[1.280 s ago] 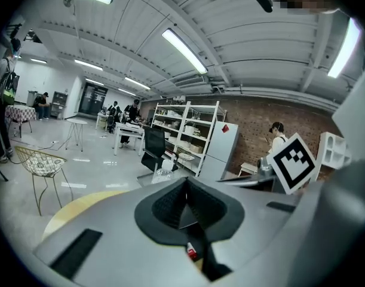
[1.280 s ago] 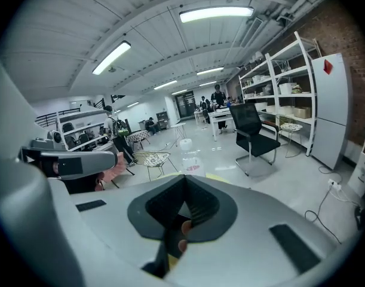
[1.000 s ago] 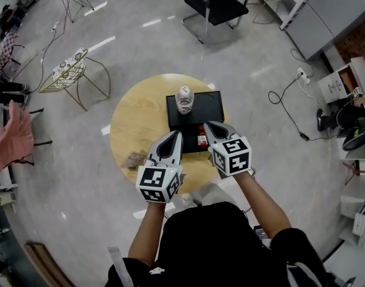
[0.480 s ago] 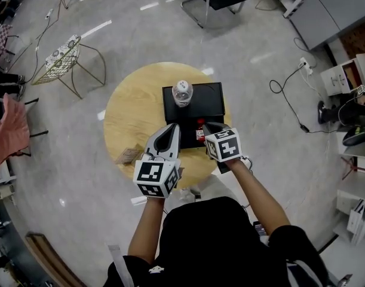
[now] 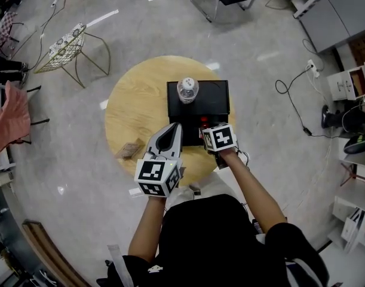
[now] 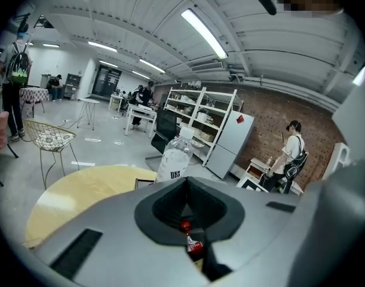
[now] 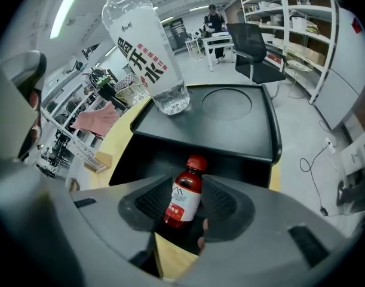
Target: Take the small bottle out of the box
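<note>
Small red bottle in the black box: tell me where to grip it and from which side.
Grip the small dark-red bottle across its white-labelled body, just below the red cap, coming steeply from above. It stands upright in the sunken near compartment of the black plastic box, whose walls block a level approach, and its round body suits jaws on opposite sides.
</note>
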`<state>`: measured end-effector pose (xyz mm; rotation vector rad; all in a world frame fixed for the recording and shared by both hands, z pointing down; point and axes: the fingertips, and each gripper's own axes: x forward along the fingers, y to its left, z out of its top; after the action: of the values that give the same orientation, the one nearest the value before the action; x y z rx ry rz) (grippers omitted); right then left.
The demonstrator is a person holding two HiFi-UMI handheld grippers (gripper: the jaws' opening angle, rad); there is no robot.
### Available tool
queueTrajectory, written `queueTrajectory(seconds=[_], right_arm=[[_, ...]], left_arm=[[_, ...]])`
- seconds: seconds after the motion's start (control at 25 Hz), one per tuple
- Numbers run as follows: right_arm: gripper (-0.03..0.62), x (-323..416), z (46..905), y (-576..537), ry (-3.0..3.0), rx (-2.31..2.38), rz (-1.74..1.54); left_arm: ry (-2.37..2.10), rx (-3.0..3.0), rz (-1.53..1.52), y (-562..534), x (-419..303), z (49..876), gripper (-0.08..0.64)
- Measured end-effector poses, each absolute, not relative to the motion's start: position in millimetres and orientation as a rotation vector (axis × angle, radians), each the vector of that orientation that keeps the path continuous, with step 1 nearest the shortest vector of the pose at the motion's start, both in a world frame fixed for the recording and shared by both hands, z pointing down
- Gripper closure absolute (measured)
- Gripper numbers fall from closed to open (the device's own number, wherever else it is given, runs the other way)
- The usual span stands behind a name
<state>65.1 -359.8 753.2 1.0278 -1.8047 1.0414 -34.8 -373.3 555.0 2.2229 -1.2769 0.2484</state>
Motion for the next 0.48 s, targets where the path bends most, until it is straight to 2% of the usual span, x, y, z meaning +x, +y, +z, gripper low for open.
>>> queueTrajectory(seconds=[0.2, 0.48], right_arm=[[0.394, 62, 768, -363, -1.762, 1.017, 1.063], [0.356, 56, 790, -362, -1.714, 0.968, 1.083]], left_arm=[[-1.291, 2.216, 0.245, -375, -37, 555, 0.548], [-1.317, 2.188, 0.258, -373, -44, 563, 0.548]])
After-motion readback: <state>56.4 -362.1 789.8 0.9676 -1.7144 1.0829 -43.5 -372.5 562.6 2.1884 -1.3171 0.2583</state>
